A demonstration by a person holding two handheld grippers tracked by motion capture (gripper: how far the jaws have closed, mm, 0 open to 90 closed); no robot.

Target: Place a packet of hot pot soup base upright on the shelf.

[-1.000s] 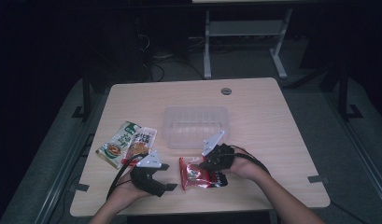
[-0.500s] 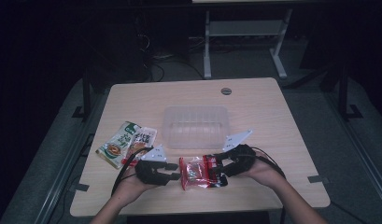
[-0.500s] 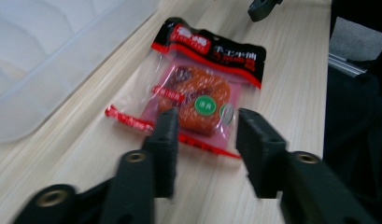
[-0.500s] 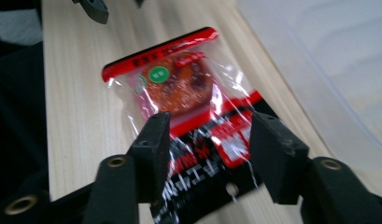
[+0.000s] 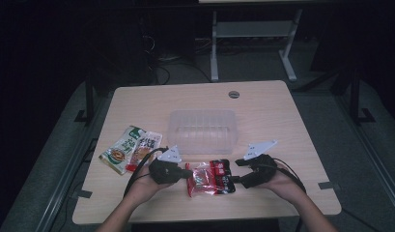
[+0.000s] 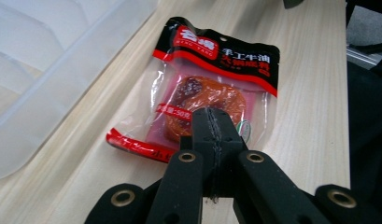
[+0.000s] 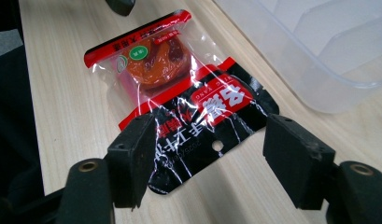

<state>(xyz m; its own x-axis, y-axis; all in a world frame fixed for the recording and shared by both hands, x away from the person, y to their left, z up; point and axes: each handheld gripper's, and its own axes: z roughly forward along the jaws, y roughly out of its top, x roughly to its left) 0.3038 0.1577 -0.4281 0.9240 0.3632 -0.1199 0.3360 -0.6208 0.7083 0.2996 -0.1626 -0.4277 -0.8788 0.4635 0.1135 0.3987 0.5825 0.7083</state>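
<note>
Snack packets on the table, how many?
3. A red-and-black packet lies between the two tools at the near edge; a green-and-white packet and an orange-and-white packet lie side by side left of the clear container. None looks hidden.

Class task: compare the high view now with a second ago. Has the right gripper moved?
Yes. The right gripper has moved rightward, off the red packet, and a little farther from the clear plastic container; its jaws have just been opening.

Sauce packet (image 5: 212,177) lies before container (image 5: 202,130), on table (image 5: 262,104).
</note>
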